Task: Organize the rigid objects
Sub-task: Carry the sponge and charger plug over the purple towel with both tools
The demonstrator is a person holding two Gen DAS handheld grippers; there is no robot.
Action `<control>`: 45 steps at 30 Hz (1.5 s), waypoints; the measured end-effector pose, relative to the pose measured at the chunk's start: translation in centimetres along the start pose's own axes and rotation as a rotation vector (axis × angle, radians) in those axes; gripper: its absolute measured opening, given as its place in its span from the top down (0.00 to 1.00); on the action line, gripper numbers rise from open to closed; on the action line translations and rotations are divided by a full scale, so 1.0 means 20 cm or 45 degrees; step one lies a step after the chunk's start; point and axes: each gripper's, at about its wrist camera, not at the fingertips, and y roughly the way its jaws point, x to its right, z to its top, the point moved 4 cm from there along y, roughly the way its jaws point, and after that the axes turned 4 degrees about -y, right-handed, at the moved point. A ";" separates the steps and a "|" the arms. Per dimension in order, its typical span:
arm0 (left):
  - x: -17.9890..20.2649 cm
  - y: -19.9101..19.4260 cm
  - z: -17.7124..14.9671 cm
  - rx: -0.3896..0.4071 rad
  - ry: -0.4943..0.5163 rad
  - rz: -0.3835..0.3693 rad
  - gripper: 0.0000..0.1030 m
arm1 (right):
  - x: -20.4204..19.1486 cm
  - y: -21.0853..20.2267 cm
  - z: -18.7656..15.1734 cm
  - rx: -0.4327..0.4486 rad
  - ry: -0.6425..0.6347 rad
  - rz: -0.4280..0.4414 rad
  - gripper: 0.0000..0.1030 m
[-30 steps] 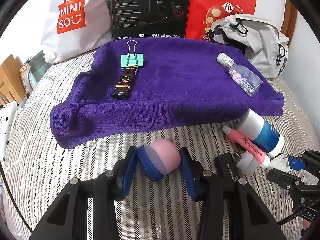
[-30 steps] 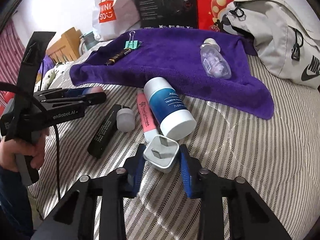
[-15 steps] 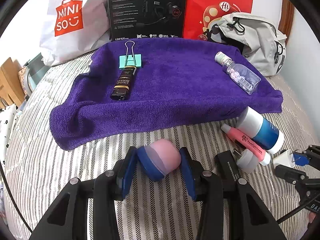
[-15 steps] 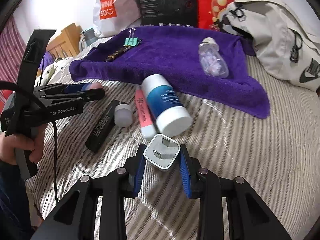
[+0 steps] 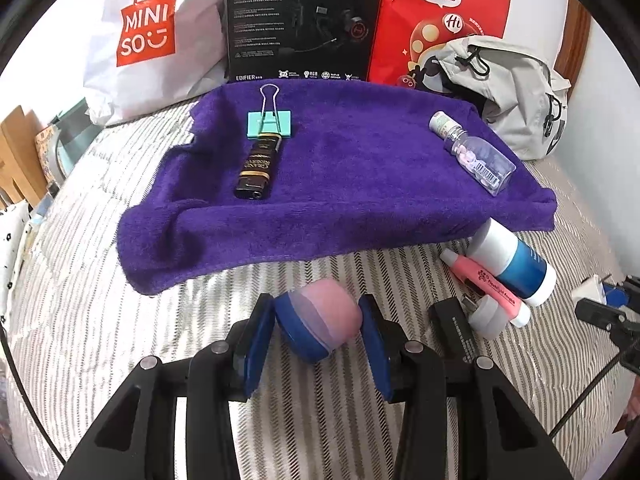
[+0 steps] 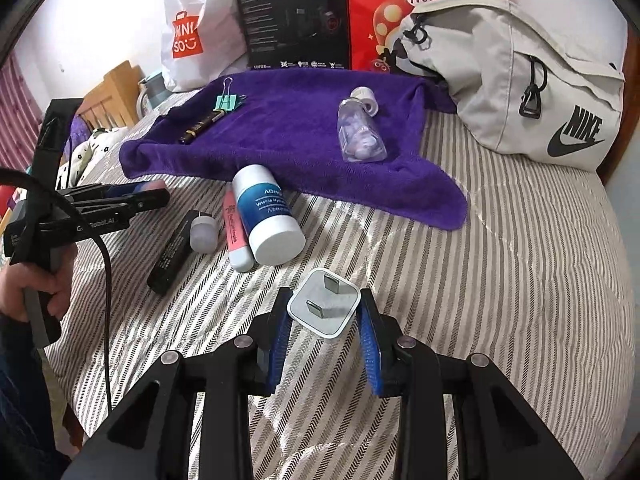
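My left gripper (image 5: 318, 330) is shut on a pink and blue egg-shaped case (image 5: 320, 320) just above the striped bed, in front of the purple towel (image 5: 360, 184). My right gripper (image 6: 324, 316) is shut on a white plug charger (image 6: 324, 306), prongs facing up, to the right of the loose items. On the towel lie a teal binder clip (image 5: 270, 122), a black lighter (image 5: 256, 170) and a clear pill bottle (image 5: 476, 156). Beside the towel's edge lie a white and blue tube (image 6: 266, 212), a pink tube (image 6: 236, 236), a small grey cap (image 6: 204, 232) and a black bar (image 6: 172, 252).
A white Miniso bag (image 5: 148, 36), a black box (image 5: 300, 20) and a red bag (image 5: 440, 20) stand behind the towel. A grey backpack (image 6: 520, 76) lies at the back right. A wooden bed frame (image 6: 108, 100) is at the left. A person's hand (image 6: 36, 292) holds the left gripper.
My right gripper has drawn the charger back and to the right, away from the tubes. My left gripper has shifted only slightly, with the egg-shaped case held as before.
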 end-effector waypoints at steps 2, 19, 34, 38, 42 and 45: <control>-0.01 -0.02 0.00 0.006 0.001 0.002 0.60 | -0.01 0.00 0.01 0.005 -0.009 0.008 0.69; -0.07 -0.12 0.19 0.053 0.010 0.020 0.60 | -0.03 0.02 0.21 0.051 -0.050 0.077 0.69; -0.11 -0.02 0.46 0.077 0.009 0.021 0.60 | 0.04 0.15 0.55 0.087 -0.078 0.109 0.69; -0.12 0.05 0.51 0.060 0.007 0.007 0.60 | 0.04 0.24 0.64 0.070 -0.087 0.122 0.69; -0.12 0.13 0.54 0.038 0.012 0.000 0.60 | 0.03 0.33 0.69 0.042 -0.106 0.138 0.69; -0.12 0.18 0.55 0.018 0.024 -0.005 0.60 | 0.00 0.40 0.70 0.006 -0.128 0.152 0.69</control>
